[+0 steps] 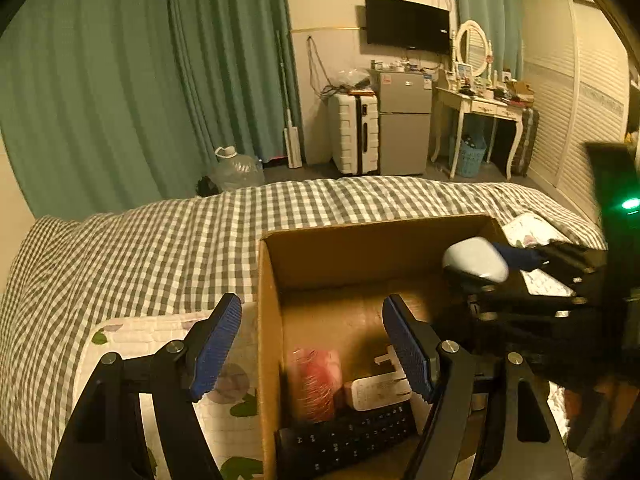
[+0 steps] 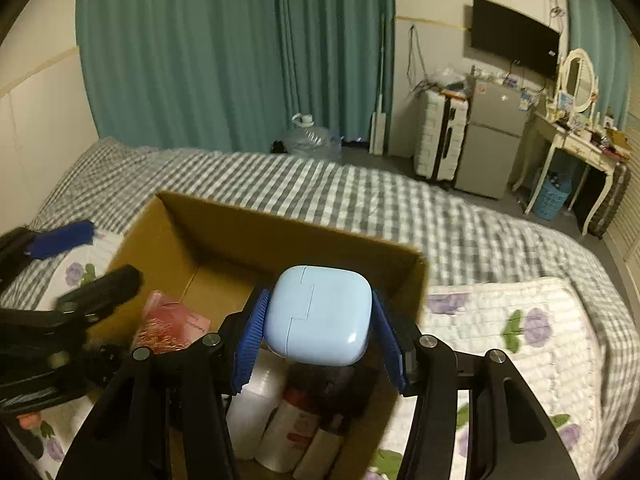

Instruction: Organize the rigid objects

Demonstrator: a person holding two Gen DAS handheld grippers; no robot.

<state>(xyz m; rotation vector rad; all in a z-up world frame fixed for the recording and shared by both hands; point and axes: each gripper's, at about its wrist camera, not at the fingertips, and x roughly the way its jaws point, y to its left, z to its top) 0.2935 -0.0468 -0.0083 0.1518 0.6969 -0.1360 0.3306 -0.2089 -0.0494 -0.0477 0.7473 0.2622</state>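
Note:
An open cardboard box (image 1: 268,320) (image 2: 224,232) sits on the bed. My right gripper (image 2: 318,332) is shut on a light blue rounded case (image 2: 318,314) and holds it over the box's near right part; it also shows in the left wrist view (image 1: 476,258). My left gripper (image 1: 312,344) is open and empty, straddling the box's left wall. Inside the box lie a pink packet (image 1: 314,380) (image 2: 172,322), a white plug adapter (image 1: 378,390), a black remote (image 1: 352,436) and white bottles (image 2: 288,432).
The bed has a grey checked cover (image 1: 160,248) and a floral quilted mat (image 2: 520,340) under the box. Beyond the bed are green curtains (image 1: 140,80), a water jug (image 1: 236,170), a white suitcase (image 1: 354,132), a small fridge (image 1: 404,128) and a dressing table (image 1: 480,108).

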